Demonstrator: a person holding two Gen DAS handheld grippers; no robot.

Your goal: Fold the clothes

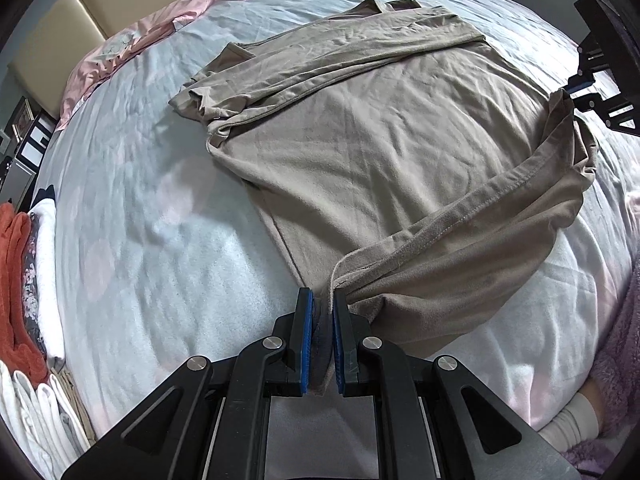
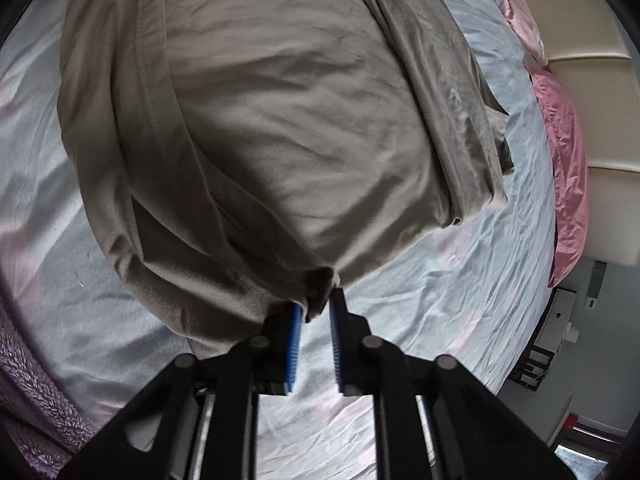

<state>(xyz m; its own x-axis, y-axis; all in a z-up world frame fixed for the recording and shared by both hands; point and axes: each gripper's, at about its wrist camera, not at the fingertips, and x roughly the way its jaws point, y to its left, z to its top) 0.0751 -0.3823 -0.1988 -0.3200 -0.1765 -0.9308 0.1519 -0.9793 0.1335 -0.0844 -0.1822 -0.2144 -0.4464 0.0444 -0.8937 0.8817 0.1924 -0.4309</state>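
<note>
My left tool (image 1: 321,300) is clamped on one bottom corner of the tan shirt (image 1: 360,140); my right tool (image 2: 316,300) pinches the other corner at its tips, with the blue pads spread further back. The shirt lies on the bed (image 1: 140,220), its sleeves already folded in, and the hem is raised between both grips, probably so I can carry it toward the collar. A stack of folded clothes (image 1: 28,280) sits at the bed's left edge, well apart. Pink pillows (image 1: 132,40) lie beyond the collar; nothing blocks the fold.
</note>
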